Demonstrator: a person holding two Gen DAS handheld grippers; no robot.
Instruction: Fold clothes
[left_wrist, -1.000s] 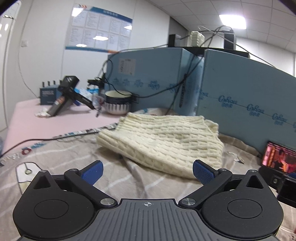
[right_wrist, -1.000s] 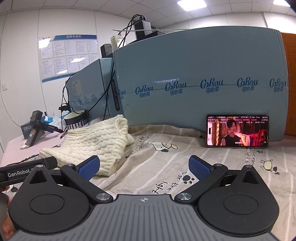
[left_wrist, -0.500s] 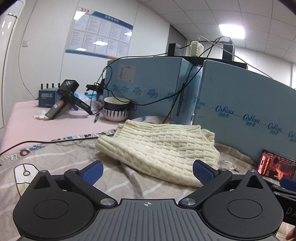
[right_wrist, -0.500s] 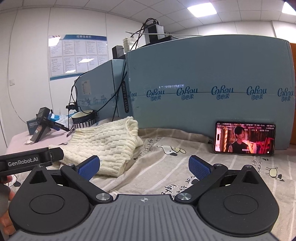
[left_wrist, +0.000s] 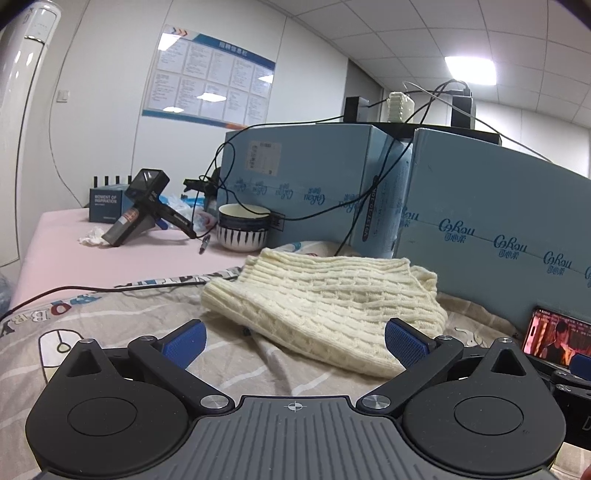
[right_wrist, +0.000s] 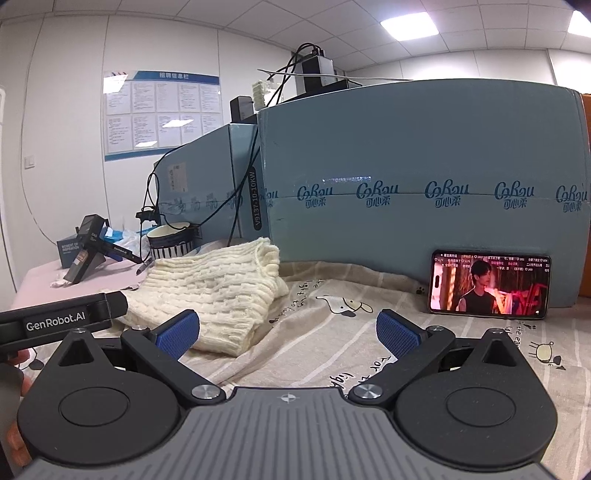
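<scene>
My left gripper (left_wrist: 293, 341) fills the bottom of its frame, jaws spread wide and empty; my right gripper (right_wrist: 287, 334) does the same in its own view. Just beyond the blue pads, the cream knit sweater (left_wrist: 325, 306) lies folded on the patterned sheet (left_wrist: 122, 314), at frame centre. Farther right, a phone (right_wrist: 489, 284) leans against the blue boxes (right_wrist: 424, 177).

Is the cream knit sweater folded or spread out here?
Folded: the sweater lies as a compact, layered bundle on the printed sheet, no sleeves showing.
</scene>
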